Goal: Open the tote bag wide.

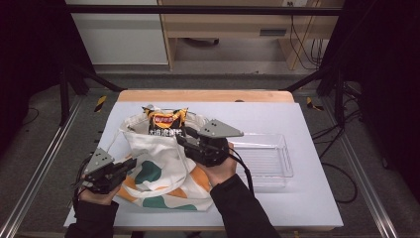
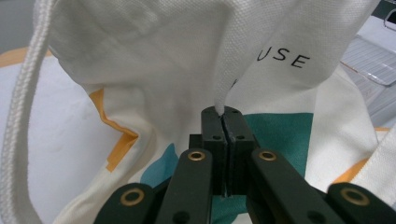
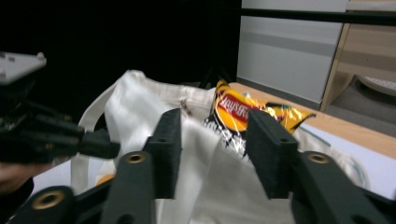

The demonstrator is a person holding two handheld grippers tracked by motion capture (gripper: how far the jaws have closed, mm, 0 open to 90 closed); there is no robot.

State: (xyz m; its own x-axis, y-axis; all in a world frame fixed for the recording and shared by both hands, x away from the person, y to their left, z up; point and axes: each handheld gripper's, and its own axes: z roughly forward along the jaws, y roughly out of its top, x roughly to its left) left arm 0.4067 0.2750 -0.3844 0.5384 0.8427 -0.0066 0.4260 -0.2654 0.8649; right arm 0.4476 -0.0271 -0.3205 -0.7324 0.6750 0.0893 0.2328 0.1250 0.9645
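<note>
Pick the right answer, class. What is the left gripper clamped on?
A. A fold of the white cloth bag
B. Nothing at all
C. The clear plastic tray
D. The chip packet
A: in the left gripper view the left gripper has its jaws shut on a pinched fold of the cloth bag; the chip packet sits at the bag's mouth.

— How's the light from the high view?

— Even and bright on my table (image 1: 307,198), coming from overhead; the room's sides fall off into near black. Shadows under the cloth bag (image 1: 163,168) are soft and short. The picture is a little grainy.

— And the close views?

— My left tool (image 2: 225,112) is sharp, the weave crisp, no glare. My right tool (image 3: 212,149) is smeared with blur, with glare on the shiny chip packet (image 3: 243,112) and a dark background.
</note>
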